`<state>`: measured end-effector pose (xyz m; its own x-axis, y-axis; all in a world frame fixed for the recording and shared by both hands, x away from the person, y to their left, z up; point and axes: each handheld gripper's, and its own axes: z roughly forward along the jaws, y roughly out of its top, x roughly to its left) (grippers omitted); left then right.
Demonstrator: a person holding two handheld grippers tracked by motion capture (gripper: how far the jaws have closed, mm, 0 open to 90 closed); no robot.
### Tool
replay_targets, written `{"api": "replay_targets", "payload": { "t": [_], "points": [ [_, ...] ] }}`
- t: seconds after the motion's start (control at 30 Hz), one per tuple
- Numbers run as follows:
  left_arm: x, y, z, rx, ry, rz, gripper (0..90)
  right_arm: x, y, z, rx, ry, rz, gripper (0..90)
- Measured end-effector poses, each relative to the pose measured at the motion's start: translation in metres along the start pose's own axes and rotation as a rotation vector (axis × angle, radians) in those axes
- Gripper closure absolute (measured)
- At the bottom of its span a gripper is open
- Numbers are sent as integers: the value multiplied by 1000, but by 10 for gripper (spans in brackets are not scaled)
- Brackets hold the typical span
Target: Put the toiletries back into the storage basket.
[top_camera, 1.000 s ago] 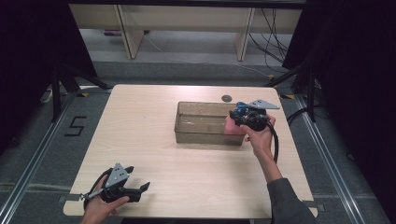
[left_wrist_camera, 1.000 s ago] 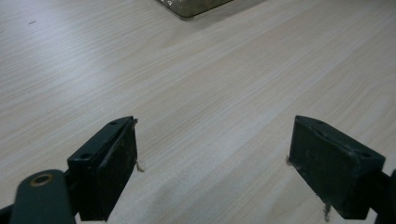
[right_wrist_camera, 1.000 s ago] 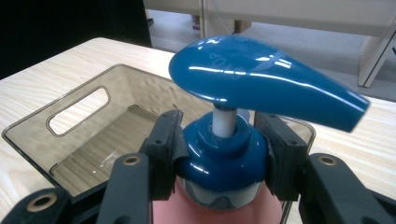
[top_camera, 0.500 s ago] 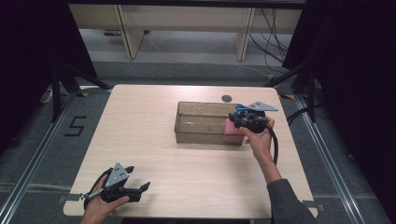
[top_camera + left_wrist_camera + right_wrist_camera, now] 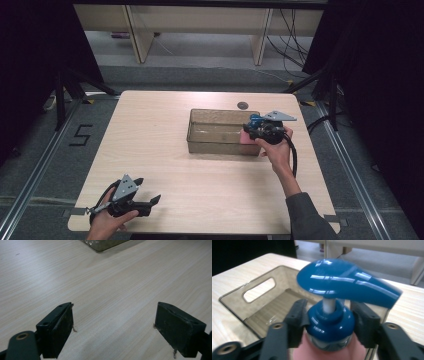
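Observation:
A pink bottle [image 5: 246,136] with a blue pump top [image 5: 342,281] stands upright at the right end of a clear plastic bin [image 5: 220,111]. My right gripper [image 5: 251,129] reaches in from the right. Its jaws have just been opening and now stand close on either side of the pump's blue collar [image 5: 329,320], which is still between them. My left gripper [image 5: 147,192] rests near the table's front left corner. It [image 5: 113,322] is wide open over bare wood, with nothing between its fingers.
The bin [image 5: 234,293] has a handle slot in its far wall and looks empty apart from the bottle. A small dark disc [image 5: 242,105] lies on the table behind it. The wooden table [image 5: 150,140] is bare to the bin's left and front.

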<state>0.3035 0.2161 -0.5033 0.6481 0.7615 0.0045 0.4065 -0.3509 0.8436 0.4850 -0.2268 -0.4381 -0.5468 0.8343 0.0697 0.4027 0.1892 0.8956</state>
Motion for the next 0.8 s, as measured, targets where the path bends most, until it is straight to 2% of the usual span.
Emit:
{"api": "replay_targets", "payload": {
  "t": [0.03,0.07,0.1,0.13,0.17,0.23,0.3,0.37,0.4,0.43,0.47,0.5,0.57,0.6,0.63,0.67,0.7,0.8],
  "points": [
    [-1,-1,0,2,-1,-8,149,3,0,-1,3,-13,28,404],
    [-1,-1,0,-1,-5,-11,149,-1,2,-2,-10,-45,-26,351],
    [0,-1,1,1,-5,-4,149,1,2,-5,3,-35,27,316],
    [0,-1,1,0,-3,-12,149,-1,2,-5,-11,-41,17,300],
    [0,-1,1,-8,-4,-12,149,-1,2,-8,-7,-18,63,277],
    [0,-1,1,-4,-8,-3,149,-3,1,-10,-15,-10,60,257],
    [-1,-1,2,-5,-5,-5,149,-1,-1,-14,-16,-10,98,236],
    [0,-1,2,-2,-6,-2,149,-4,-1,-16,-29,-13,63,231],
    [0,-1,2,-4,-4,1,149,-1,-1,-17,-28,-2,86,224],
    [0,-2,2,-6,-8,-7,149,-2,-1,-17,-32,-7,64,220],
    [0,-2,2,-6,-6,-7,149,0,0,-18,-25,4,83,216],
    [0,-2,1,-4,-3,-5,149,0,1,-19,-22,-10,58,213],
    [1,-1,1,-12,-3,-8,149,3,2,-21,-26,3,75,210],
    [0,-1,1,-9,-4,-10,149,3,2,-22,-35,-5,57,209],
    [0,-2,1,-6,-4,-4,149,4,2,-22,-45,6,73,209],
    [0,-2,1,-6,-4,-5,149,7,2,-25,-24,2,117,209],
    [0,-1,1,-7,-4,-11,149,4,2,-25,-48,-1,78,210],
    [0,-1,1,-5,-5,-5,149,3,2,-27,-44,0,74,214]
  ]
}}
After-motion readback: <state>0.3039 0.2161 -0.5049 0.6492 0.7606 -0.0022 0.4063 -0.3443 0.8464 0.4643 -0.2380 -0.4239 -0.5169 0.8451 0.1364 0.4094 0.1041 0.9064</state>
